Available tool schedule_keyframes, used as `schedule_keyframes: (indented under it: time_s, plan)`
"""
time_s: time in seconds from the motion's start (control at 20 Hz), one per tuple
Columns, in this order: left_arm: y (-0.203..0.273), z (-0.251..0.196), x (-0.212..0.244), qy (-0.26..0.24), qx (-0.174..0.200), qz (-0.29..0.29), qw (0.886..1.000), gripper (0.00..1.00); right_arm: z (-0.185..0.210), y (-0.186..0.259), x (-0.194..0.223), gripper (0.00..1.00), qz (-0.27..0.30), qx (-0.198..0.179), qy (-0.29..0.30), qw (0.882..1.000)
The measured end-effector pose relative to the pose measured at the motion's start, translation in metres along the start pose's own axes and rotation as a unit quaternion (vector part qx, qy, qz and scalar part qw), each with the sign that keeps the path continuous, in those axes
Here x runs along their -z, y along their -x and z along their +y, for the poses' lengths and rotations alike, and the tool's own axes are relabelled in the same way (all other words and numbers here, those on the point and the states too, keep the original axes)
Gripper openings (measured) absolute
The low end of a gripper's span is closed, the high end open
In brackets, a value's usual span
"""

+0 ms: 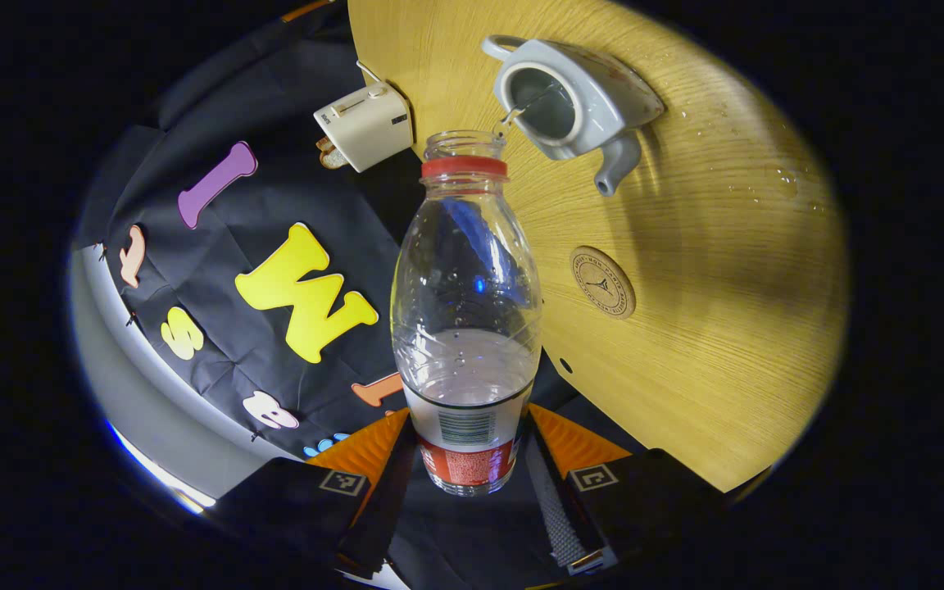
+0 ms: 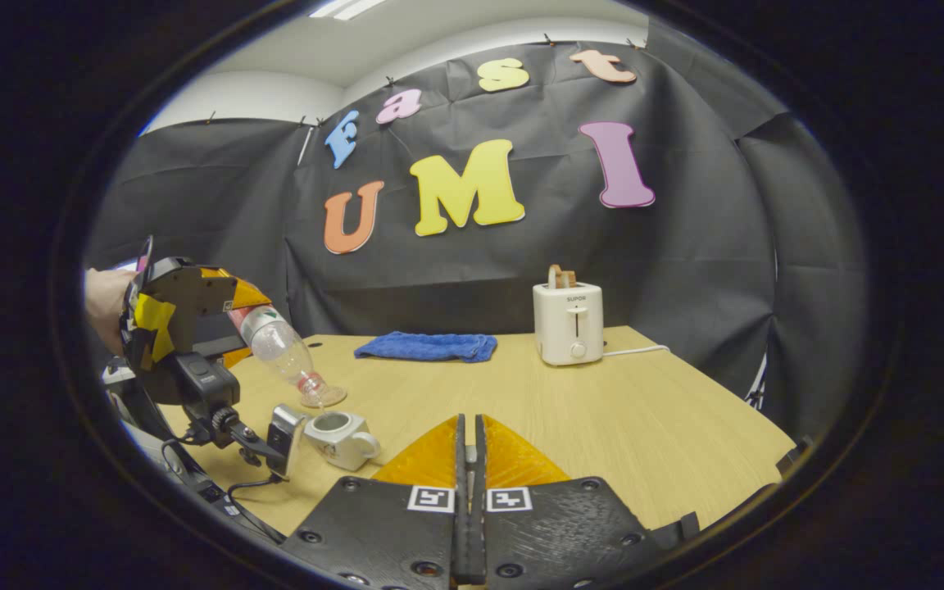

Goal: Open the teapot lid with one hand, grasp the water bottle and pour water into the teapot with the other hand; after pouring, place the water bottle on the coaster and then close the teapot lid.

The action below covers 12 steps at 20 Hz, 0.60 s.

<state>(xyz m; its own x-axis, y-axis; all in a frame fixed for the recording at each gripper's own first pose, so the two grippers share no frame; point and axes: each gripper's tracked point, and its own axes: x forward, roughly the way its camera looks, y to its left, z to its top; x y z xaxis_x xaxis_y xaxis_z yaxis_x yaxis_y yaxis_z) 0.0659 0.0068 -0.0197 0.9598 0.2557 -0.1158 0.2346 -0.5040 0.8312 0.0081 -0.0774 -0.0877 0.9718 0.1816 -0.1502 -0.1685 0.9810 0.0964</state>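
My left gripper is shut on the base of a clear water bottle with a red neck ring, tipped mouth-down. A thin stream runs from its mouth into the open grey teapot, which stands lidless on the wooden table. A round cork coaster lies bare near the teapot. The right gripper view shows the tilted bottle over the teapot, in the left gripper held by a hand. My right gripper is raised, its fingers pressed on a thin pale sliver, apparently the lid seen edge-on.
A white toaster with its cord stands at the back of the table, also seen in the left gripper view as the toaster. A folded blue cloth lies by the back edge. Water drops dot the wood beyond the teapot.
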Motion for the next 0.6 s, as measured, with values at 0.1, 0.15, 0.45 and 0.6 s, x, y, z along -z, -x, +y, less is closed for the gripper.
schedule_keyframes:
  time_s: [0.1, 0.15, 0.45, 0.6]
  plan:
    - [-0.0004, 0.0008, 0.0005, -0.002, -0.002, 0.002, 1.0, 0.75, -0.0004, -0.0005, -0.0005, 0.0, -0.001, 0.0, -0.001, 1.0]
    - [-0.0011, 0.001, 0.0005, -0.005, -0.002, 0.004, 1.0, 0.75, -0.0007, -0.0008, -0.0008, 0.0, -0.001, 0.0, -0.001, 1.0]
    - [0.0011, 0.0049, -0.001, -0.016, -0.002, 0.007, 1.0, 0.75, -0.0028, 0.0013, -0.0017, 0.0, -0.004, 0.003, 0.0, 1.0]
    - [0.001, 0.006, -0.0021, -0.018, -0.006, 0.007, 1.0, 0.75, -0.003, 0.0025, -0.0019, 0.0, -0.005, 0.003, 0.003, 1.0]
